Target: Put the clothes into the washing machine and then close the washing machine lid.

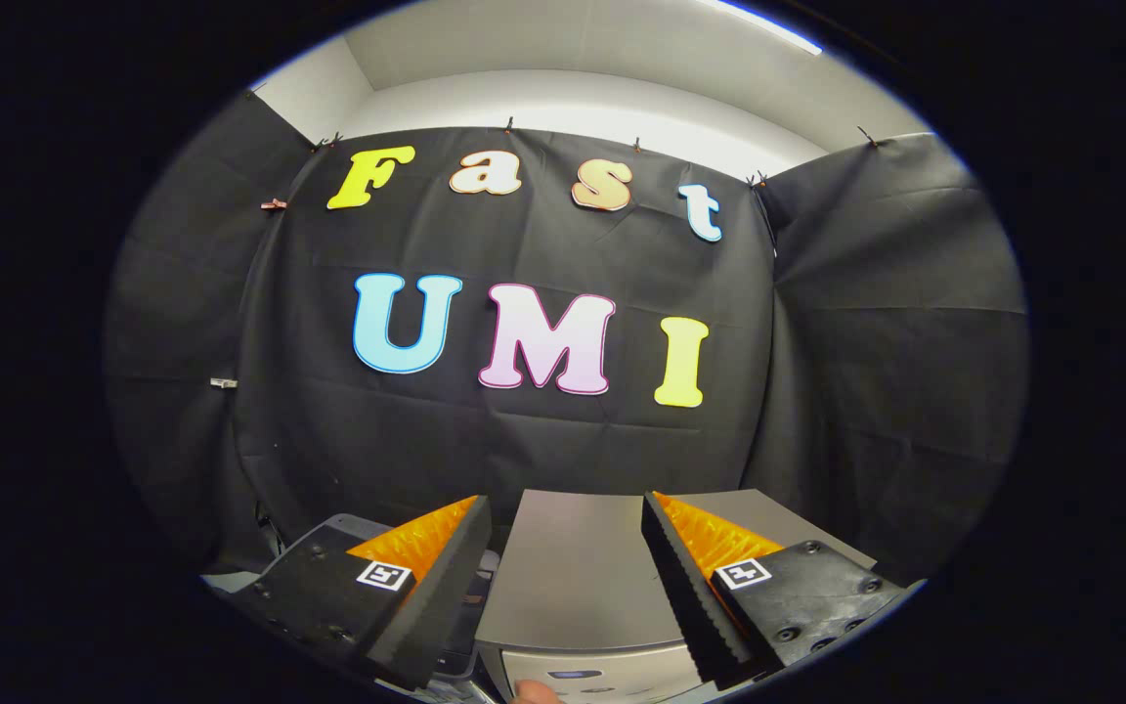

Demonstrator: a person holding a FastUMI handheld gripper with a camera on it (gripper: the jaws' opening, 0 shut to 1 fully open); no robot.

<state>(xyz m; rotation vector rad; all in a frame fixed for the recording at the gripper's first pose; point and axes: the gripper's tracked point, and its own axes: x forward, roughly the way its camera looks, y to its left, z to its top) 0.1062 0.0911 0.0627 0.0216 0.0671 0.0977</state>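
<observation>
Between the fingers of the wide, empty claw (566, 572) sits the washing machine (578, 587), its lid flat down, no clothes in sight, so either loading awaits or everything is done.

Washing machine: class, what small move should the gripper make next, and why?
Probably tilt the gripper down for a look. Its fingers stand open, holding nothing, over the washing machine, whose lid seems to lie flat. That fits clothes waiting outside or already shut inside, so looking comes before anything else.
</observation>
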